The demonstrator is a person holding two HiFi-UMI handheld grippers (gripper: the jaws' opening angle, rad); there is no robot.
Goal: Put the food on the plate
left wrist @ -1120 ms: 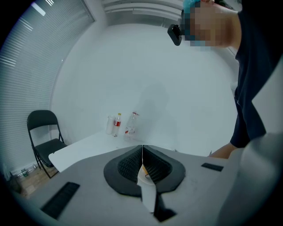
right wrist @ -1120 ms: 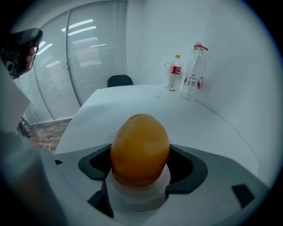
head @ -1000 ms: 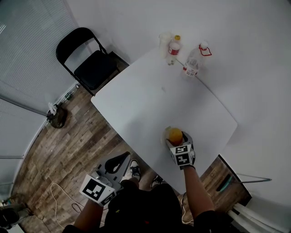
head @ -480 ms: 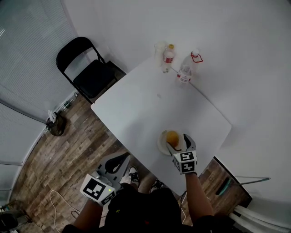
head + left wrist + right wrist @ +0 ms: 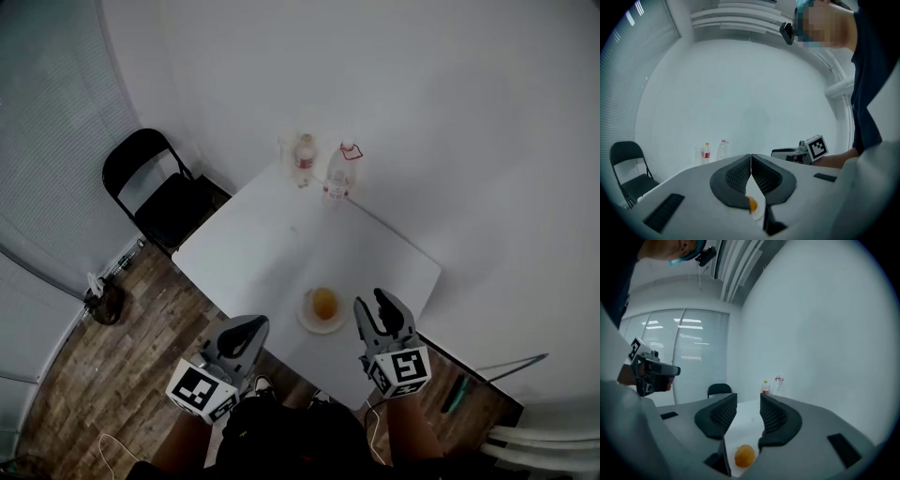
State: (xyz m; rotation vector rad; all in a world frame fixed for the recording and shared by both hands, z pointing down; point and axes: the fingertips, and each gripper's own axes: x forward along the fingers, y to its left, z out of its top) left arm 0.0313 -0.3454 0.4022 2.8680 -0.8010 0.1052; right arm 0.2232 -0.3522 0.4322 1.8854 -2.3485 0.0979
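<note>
Head view is dim, low-contrast, w/ flat greyish light; table [image 5: 281,246] & walls evenly lit, no hard shadows. Brightest spot = window blinds [image 5: 693,357] in right gripper view, w/ pale streaks of glare. Both gripper views: heavy fisheye, dark vignette at corners, edge lines bowed. Left gripper [image 5: 751,158] & right gripper [image 5: 748,403] bodies soft close to lens; far bottles [image 5: 707,153] tiny, fuzzy.

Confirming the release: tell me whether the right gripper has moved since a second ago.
Yes. The right gripper has drawn back off the plate toward the person, jaws apart, leaving the orange food on it.
</note>
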